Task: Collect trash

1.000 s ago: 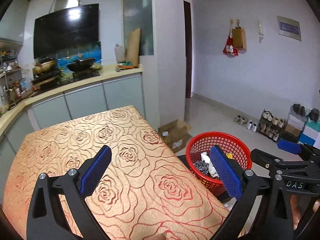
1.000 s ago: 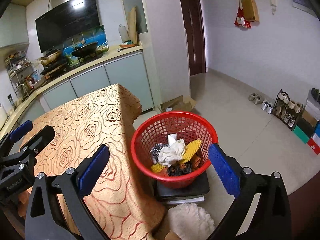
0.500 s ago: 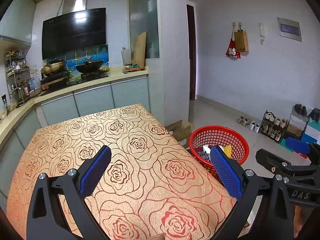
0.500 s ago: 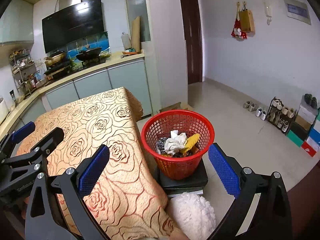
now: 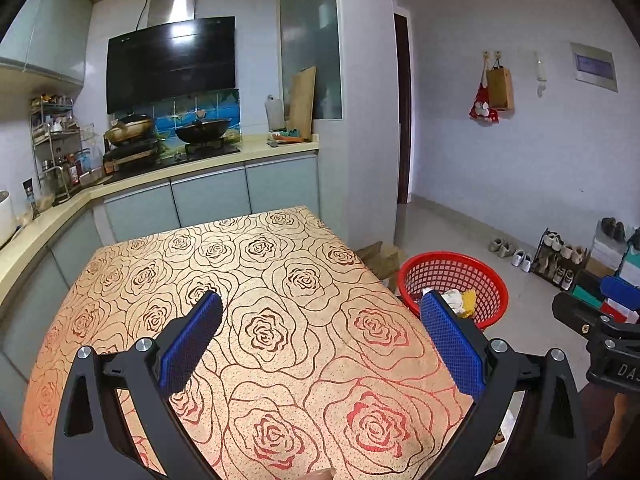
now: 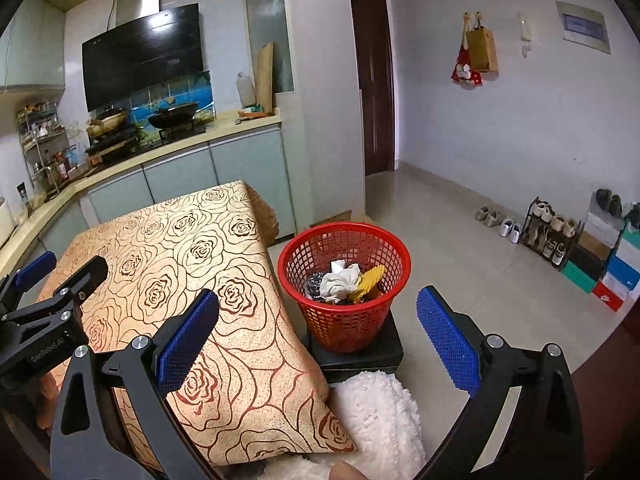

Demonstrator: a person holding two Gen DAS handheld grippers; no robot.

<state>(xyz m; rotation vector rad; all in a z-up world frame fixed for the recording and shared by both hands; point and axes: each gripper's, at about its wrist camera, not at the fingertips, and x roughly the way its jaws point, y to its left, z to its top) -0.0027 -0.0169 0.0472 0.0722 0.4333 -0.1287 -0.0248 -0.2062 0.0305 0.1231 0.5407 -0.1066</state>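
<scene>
Trash [image 5: 456,300] lies in the red mesh basket [image 5: 472,270], which in the left wrist view stands on the floor just past the right edge of the table [image 5: 280,320]. Against the frame a second ago this camera has pulled back and risen: the basket sits farther off and more of the rose-patterned tablecloth shows. The left gripper [image 5: 320,344] hangs over the cloth with its blue pads spread wide and nothing between them. The right gripper's tip [image 5: 616,292] pokes in at the right edge. Of the trash, only a white crumple and a yellow bit show above the rim here.

In the right wrist view the basket [image 6: 344,312] has likewise shrunk and slid away from the lens (a second ago it filled the middle). It rests on a dark flat box [image 6: 356,356] beside the table's corner [image 6: 256,360]. The heap inside [image 6: 344,284] is a crumpled white tissue, a ridged yellow piece, a grey steel-wool wad and dark scraps. The right gripper [image 6: 318,344] is held wide apart, empty, with a white fluffy cushion [image 6: 376,412] below it. The left gripper [image 6: 44,312] shows at the left edge over the cloth.
</scene>
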